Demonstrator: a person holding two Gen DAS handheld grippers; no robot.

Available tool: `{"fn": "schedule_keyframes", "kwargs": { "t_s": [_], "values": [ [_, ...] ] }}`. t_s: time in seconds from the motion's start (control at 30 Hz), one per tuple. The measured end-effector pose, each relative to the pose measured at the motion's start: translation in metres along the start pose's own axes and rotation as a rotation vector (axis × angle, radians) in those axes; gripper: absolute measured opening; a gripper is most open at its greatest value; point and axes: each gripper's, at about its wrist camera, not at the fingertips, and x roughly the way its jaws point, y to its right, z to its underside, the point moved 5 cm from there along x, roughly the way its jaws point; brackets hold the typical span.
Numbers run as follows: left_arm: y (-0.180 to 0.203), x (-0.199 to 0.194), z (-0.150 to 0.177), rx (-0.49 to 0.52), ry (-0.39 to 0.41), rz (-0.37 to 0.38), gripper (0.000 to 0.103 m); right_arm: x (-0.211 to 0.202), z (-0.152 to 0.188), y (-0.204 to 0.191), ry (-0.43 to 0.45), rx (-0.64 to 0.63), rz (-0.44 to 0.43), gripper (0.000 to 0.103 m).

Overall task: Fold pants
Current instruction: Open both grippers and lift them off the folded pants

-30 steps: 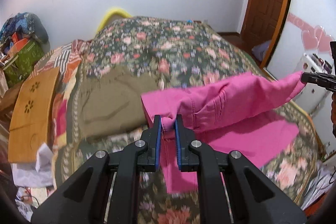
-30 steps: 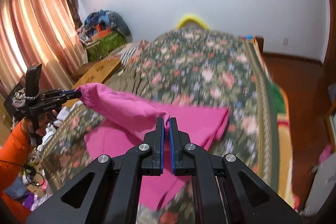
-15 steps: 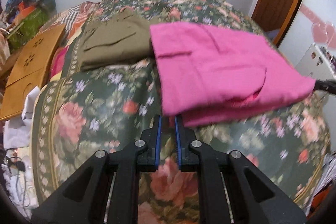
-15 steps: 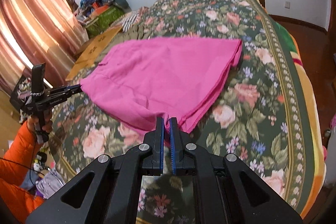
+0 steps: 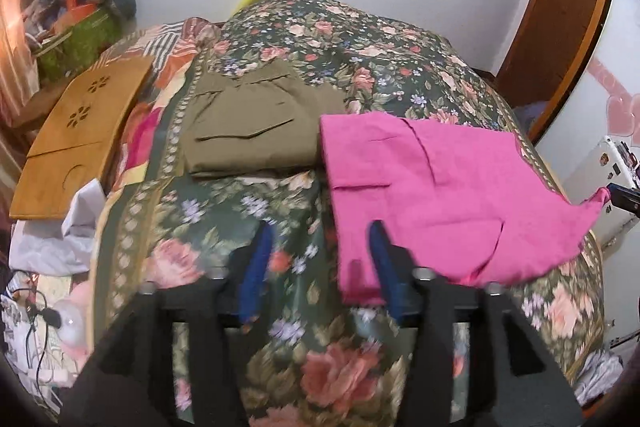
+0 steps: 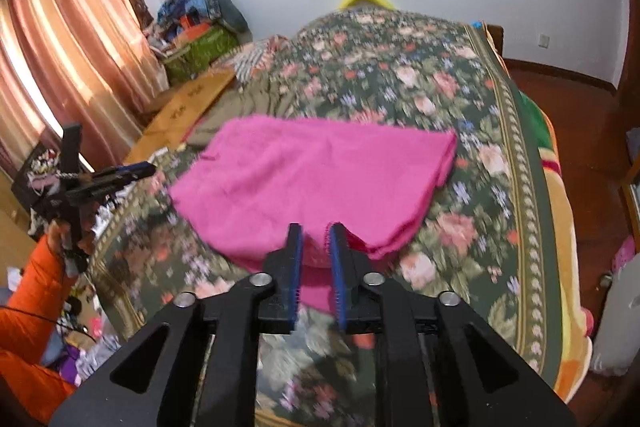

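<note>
The pink pants lie folded flat on the floral bedspread; they also show in the right wrist view. My left gripper is open and empty, just in front of the pants' near left corner, its right finger over the pink edge. My right gripper is open, with the pants' near edge lying between and under its fingers. In the left wrist view the right gripper's tip still touches a lifted corner of the pants. The left gripper shows at the left in the right wrist view.
Folded olive pants lie left of the pink ones. A wooden board and white cloth sit off the bed's left side. A door is at the right. Curtains and clutter line the far side.
Both grippers lowered the pink pants onto the bed, then opened and let go. The left gripper drew back from the fabric; the pants now lie folded.
</note>
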Motion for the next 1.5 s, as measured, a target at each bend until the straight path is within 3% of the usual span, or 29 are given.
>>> {"fn": "schedule_keyframes", "kwargs": {
  "t_s": [0.07, 0.23, 0.43, 0.5, 0.6, 0.7, 0.8, 1.03, 1.3, 1.5],
  "values": [
    [0.01, 0.015, 0.0, 0.015, -0.032, 0.014, 0.054, 0.006, -0.004, -0.004, 0.01, 0.001, 0.009, 0.029],
    [0.023, 0.054, 0.021, 0.021, -0.134, 0.033, 0.054, 0.015, -0.006, -0.01, 0.023, 0.022, -0.007, 0.03],
    [0.027, 0.059, 0.034, -0.01, -0.14, 0.063, 0.054, 0.025, -0.009, -0.007, 0.015, 0.039, 0.017, 0.03],
    [0.032, 0.06, 0.039, -0.013, -0.169, 0.105, 0.054, 0.031, -0.005, -0.008, -0.009, 0.033, 0.011, 0.03],
    [0.04, 0.057, 0.044, 0.018, -0.16, 0.08, 0.053, 0.052, 0.009, -0.007, -0.096, 0.039, -0.014, 0.03],
    [0.039, 0.055, 0.047, -0.015, -0.178, 0.105, 0.052, 0.074, 0.03, -0.001, -0.169, 0.031, 0.005, 0.03],
    [0.039, 0.051, 0.051, -0.038, -0.194, 0.127, 0.052, 0.073, 0.033, -0.001, -0.164, -0.008, 0.028, 0.029],
    [0.059, 0.03, 0.055, 0.011, -0.19, 0.168, 0.051, 0.074, 0.035, 0.02, -0.206, -0.027, 0.035, 0.029],
    [0.051, 0.004, 0.031, 0.02, -0.125, 0.128, 0.051, 0.07, 0.028, 0.037, -0.231, 0.007, 0.043, 0.029],
    [0.027, -0.002, -0.013, 0.008, -0.051, 0.072, 0.054, 0.049, -0.012, 0.054, -0.118, 0.026, 0.072, 0.033]
  ]
}}
